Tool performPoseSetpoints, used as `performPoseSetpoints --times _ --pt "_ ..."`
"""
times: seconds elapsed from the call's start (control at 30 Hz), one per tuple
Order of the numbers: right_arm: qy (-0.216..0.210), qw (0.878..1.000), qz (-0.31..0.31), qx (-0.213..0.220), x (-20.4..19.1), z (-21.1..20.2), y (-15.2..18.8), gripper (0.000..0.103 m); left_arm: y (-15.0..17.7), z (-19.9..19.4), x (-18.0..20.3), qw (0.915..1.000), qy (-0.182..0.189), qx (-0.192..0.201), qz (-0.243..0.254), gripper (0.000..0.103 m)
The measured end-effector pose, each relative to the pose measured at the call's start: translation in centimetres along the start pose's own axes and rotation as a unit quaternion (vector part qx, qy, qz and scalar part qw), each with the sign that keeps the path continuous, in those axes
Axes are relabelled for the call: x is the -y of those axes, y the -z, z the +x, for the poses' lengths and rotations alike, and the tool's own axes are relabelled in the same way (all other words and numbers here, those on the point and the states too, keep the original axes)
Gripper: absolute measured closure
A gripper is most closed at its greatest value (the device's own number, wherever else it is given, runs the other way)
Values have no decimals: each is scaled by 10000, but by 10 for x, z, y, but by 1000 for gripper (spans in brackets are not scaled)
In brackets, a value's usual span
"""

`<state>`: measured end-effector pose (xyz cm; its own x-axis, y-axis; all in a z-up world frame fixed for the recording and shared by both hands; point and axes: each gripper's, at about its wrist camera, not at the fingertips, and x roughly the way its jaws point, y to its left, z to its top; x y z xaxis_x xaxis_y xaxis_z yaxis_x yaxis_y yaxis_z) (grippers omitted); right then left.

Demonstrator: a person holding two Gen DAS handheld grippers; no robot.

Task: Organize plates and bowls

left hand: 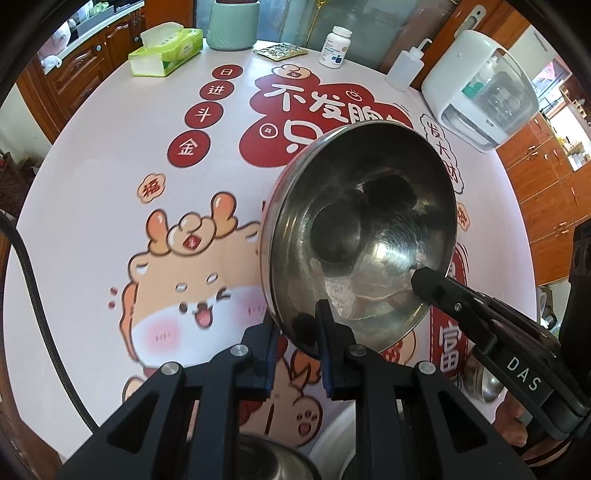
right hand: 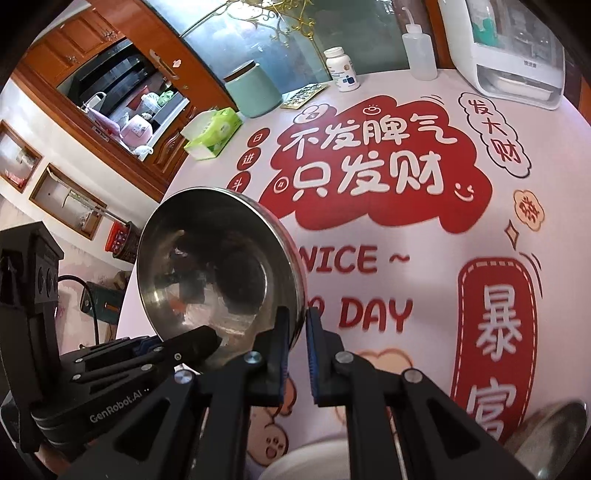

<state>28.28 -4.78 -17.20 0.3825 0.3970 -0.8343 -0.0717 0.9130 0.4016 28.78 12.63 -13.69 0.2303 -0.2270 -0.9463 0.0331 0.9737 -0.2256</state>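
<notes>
A steel bowl (left hand: 364, 236) hangs tilted above the round table (left hand: 92, 155), with both grippers on its rim. My left gripper (left hand: 298, 314) is shut on the near rim, one finger inside and one outside. From the right, my right gripper (left hand: 424, 284) pinches the rim, its inner finger lying in the bowl. In the right wrist view the bowl (right hand: 218, 258) sits left of centre with the right gripper (right hand: 298, 314) shut on its edge. There the left gripper (right hand: 207, 338) clamps the lower left rim.
Below the grippers lie a white plate (left hand: 332, 439), another steel bowl (left hand: 273, 461) and more steelware (right hand: 554, 432) at the table's near edge. At the far edge stand a tissue box (left hand: 166, 51), green canister (left hand: 232, 26), pill bottle (left hand: 334, 46), squeeze bottle (left hand: 404, 68) and white appliance (left hand: 480, 88).
</notes>
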Motion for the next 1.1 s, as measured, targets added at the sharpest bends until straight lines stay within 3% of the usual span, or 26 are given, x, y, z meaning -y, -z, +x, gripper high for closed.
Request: performPoseSetpoints --times 0.63,1.1 --pt "-68 9999 -135 -51 -50 -38 87 94 94 -59 -29 10000 -56 25 57 85" --pt "-31 9994 -175 -302 -74 -46 148 93 158 -73 -55 9998 15 -183 -25 85"
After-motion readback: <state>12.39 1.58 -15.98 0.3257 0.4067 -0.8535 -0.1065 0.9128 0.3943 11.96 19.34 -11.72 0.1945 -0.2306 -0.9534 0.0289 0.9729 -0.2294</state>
